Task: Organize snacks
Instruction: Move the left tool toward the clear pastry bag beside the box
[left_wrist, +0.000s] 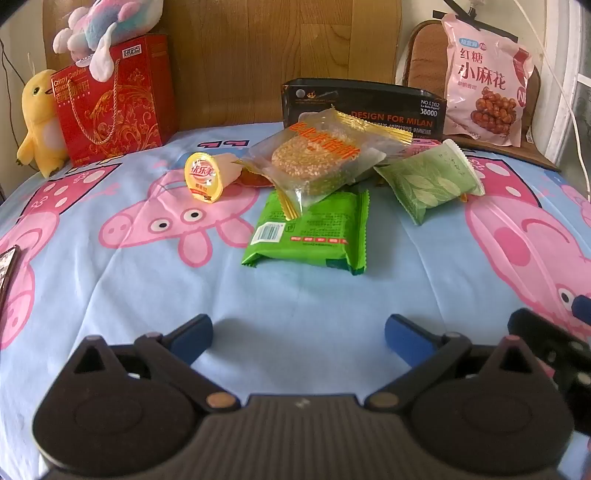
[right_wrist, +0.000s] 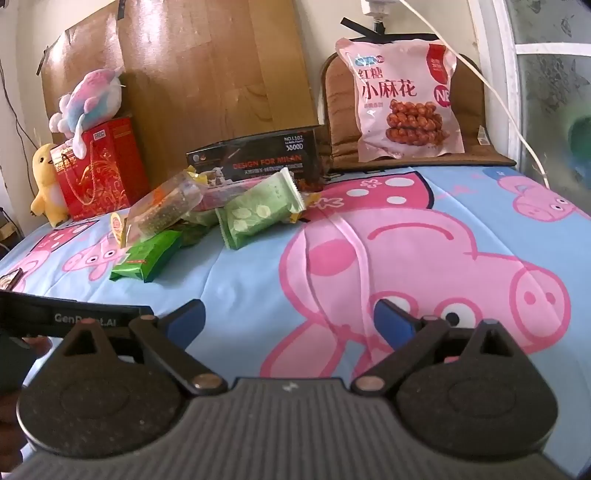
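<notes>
On the bed (left_wrist: 295, 295), the snacks lie in a loose heap in front of the black box (left_wrist: 364, 107). From the left: a small jelly cup (left_wrist: 205, 177) tipped on its side, a clear-wrapped sesame cake (left_wrist: 317, 162) leaning on a bright green packet (left_wrist: 310, 232), then a pale green leaf-print packet (left_wrist: 432, 181). A pink snack bag (left_wrist: 484, 81) stands apart at the back right.

The left gripper (left_wrist: 298, 339) hovers short of the heap, jaws spread wide and empty. The right gripper (right_wrist: 288, 325) is likewise wide open with nothing held, over bare sheet to the heap's right.

The bright green packet looks the nearest pick. It probably pays to lift the overlapping cake off first, then pinch a packet by its flat crimped edge, closing gently so the contents are not crushed.
</notes>
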